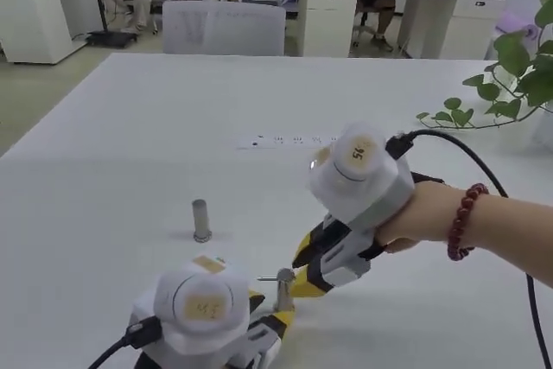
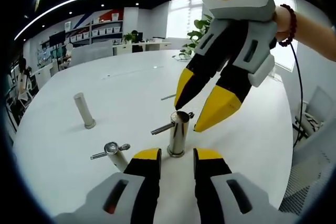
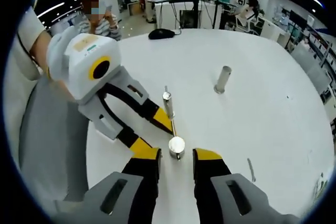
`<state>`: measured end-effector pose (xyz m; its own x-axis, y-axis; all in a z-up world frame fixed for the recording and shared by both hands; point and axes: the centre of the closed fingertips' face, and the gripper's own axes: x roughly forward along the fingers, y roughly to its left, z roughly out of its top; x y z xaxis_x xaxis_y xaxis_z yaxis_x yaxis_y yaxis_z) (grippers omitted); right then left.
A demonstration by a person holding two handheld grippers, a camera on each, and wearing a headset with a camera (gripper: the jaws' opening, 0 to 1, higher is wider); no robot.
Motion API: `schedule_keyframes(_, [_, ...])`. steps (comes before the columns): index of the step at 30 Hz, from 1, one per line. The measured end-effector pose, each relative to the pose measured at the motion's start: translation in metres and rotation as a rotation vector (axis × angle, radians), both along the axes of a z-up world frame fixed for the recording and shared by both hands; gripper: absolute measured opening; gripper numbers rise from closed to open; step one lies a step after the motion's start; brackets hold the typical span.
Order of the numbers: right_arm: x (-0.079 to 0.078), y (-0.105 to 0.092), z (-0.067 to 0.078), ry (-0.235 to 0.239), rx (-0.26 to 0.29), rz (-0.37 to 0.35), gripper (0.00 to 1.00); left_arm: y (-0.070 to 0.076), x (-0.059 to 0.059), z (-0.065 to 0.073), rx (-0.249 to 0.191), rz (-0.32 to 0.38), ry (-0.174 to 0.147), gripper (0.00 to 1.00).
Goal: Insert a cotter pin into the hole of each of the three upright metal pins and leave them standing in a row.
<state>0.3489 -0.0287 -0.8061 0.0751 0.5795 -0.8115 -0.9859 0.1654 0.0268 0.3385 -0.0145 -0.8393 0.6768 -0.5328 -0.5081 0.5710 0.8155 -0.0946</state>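
Left gripper view: left gripper (image 2: 177,156) held low and near level over the bench (image 2: 121,77), pointing forward. Jaws parted wider than a pin, nothing clamped.

- Far left, well back: bare pin (image 2: 84,110), upright, well apart from the others.
- Just outside the left jaw: near pin (image 2: 114,153), with a cotter pin (image 2: 100,155) through its head.
- Just ahead of the tips, in line with the gap: centre pin (image 2: 178,132), upright. A second cotter pin (image 2: 163,128) crosses its top, shank sticking out to the left.
- Beyond it, flat on the bench: loose cotter pin (image 2: 168,97).

Right gripper (image 2: 191,115) hangs steeply tilted, angled in from the upper right, jaws spread and gripping nothing. One tip sits at the top of the centre pin beside the cotter's head; the other is just right of the pin. Contact cannot be told.

Head view: right hand (image 1: 419,213) wraps the rear of that gripper, forearm entering from the right, wrist angled down toward the bench. A bead bracelet (image 1: 463,222) is on the wrist.
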Motion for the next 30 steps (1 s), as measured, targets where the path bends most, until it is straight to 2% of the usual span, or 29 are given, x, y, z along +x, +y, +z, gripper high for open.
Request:
schedule_keyframes(2, [0.002, 0.001, 0.003, -0.002, 0.018, -0.019, 0.29, 0.001, -0.004, 0.002, 0.003, -0.006, -0.002, 0.23])
schedule_keyframes(7, [0.005, 0.006, 0.013, 0.026, 0.087, -0.096, 0.34, 0.001, -0.011, 0.011, -0.032, -0.009, 0.001, 0.26])
schedule_keyframes(12, [0.013, 0.013, 0.023, 0.014, 0.146, -0.15, 0.35, 0.003, -0.02, 0.019, -0.073, -0.012, 0.016, 0.29])
schedule_keyframes(16, [0.021, 0.02, 0.03, -0.027, 0.177, -0.162, 0.35, 0.01, -0.029, 0.024, -0.083, -0.021, 0.02, 0.31])
schedule_keyframes(21, [0.034, 0.031, 0.04, -0.054, 0.234, -0.194, 0.35, 0.021, -0.036, 0.032, -0.094, -0.017, 0.009, 0.33])
schedule_keyframes(25, [0.039, 0.043, 0.045, -0.069, 0.277, -0.186, 0.35, 0.033, -0.041, 0.038, -0.094, 0.0, 0.001, 0.35])
schedule_keyframes(30, [0.044, 0.056, 0.043, -0.094, 0.286, -0.166, 0.35, 0.045, -0.044, 0.044, -0.087, 0.016, -0.019, 0.4])
